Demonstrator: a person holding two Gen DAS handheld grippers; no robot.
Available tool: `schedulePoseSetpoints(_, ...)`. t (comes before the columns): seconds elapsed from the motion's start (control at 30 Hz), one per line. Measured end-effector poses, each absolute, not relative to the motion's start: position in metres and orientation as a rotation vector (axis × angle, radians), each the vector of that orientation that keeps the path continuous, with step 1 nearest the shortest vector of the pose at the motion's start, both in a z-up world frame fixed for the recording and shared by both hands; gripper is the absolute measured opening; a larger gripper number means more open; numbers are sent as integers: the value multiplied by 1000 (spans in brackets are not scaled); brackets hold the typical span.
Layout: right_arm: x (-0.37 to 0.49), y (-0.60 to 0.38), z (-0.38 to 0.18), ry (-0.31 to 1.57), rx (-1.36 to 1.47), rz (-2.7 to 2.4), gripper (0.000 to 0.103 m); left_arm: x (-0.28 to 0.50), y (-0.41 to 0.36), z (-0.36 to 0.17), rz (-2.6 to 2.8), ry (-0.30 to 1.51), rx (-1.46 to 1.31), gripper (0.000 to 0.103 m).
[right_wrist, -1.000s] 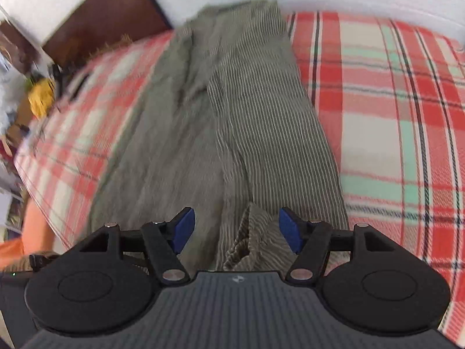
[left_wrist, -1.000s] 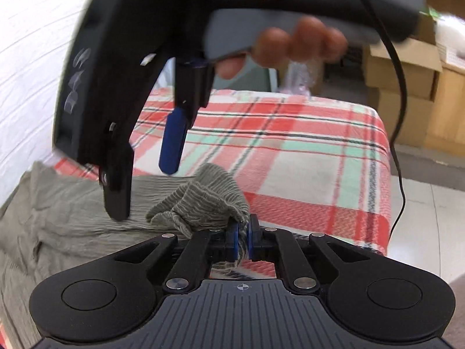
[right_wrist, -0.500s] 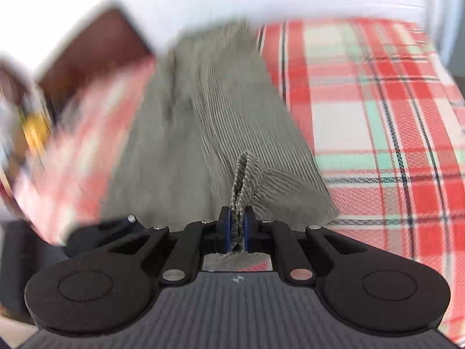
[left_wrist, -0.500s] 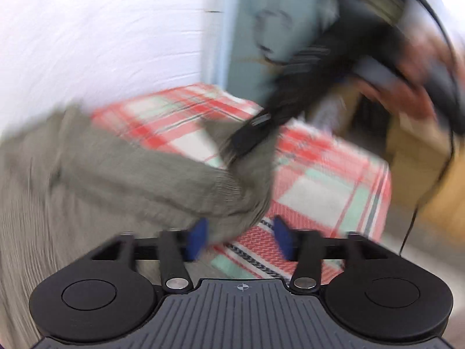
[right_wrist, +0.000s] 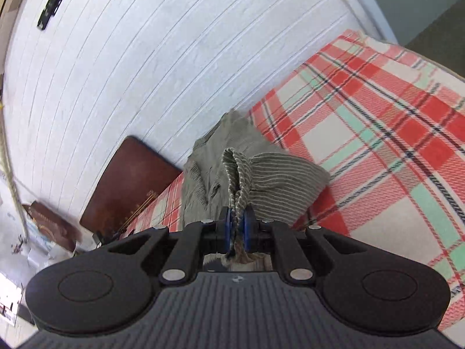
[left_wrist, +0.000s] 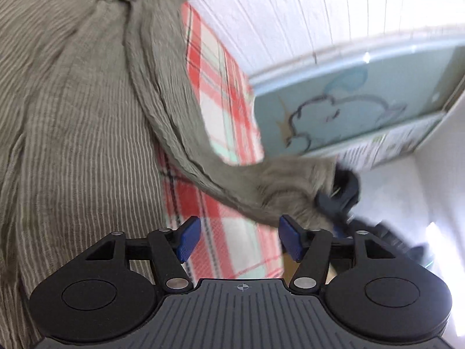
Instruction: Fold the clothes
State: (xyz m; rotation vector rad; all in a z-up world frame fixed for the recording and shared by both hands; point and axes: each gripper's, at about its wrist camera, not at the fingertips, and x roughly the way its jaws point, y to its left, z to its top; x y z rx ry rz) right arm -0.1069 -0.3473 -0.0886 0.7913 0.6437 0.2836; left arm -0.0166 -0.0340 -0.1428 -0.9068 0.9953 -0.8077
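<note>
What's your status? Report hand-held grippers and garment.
Left hand-held gripper opening, empty. Right hand-held gripper shut on garment corner. Nothing blocking on plaid cloth.

Garment (left_wrist: 72,110) lies on blanket (right_wrist: 377,133), beside wall (right_wrist: 145,58).

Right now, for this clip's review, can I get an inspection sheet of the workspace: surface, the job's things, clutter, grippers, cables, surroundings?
Surface: red, white and mint plaid cloth covering it; it runs along the wall.
Job's things: olive-grey, white-striped crinkled garment lying on the plaid cloth, one end drawn out and lifted.
Clutter: nothing seen on the cloth.
Grippers: left gripper with jaws opening, nothing between its blue pads; right gripper shut on a bunched fold of the garment.
Cables: nothing seen.
Surroundings: white panelled wall; dark brown board leaning on it; pale green panel with a cloud drawing.
</note>
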Motion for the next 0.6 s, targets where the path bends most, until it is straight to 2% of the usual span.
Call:
schedulePoseSetpoints(0.33,-118,-336,-102,629,869,335,11,-7,-44,-152,-750,1001,-1052,77)
schedulePoseSetpoints(0.43,-125,-333,-105,622,896,341,12,3,-57,-151,-737,992,-1022,75)
schedulePoseSetpoints(0.5,-128,-331,-107,619,903,351,12,8,-62,-150,-725,987,-984,46)
schedulePoseSetpoints(0.53,-130,-330,-109,619,901,355,12,11,-62,-149,-733,985,-969,21)
schedulePoseSetpoints(0.57,-133,-328,-110,622,898,358,13,12,-61,-146,-735,977,-949,15)
schedulePoseSetpoints(0.6,-135,-326,-112,631,897,365,13,14,-58,-142,-733,964,-924,14)
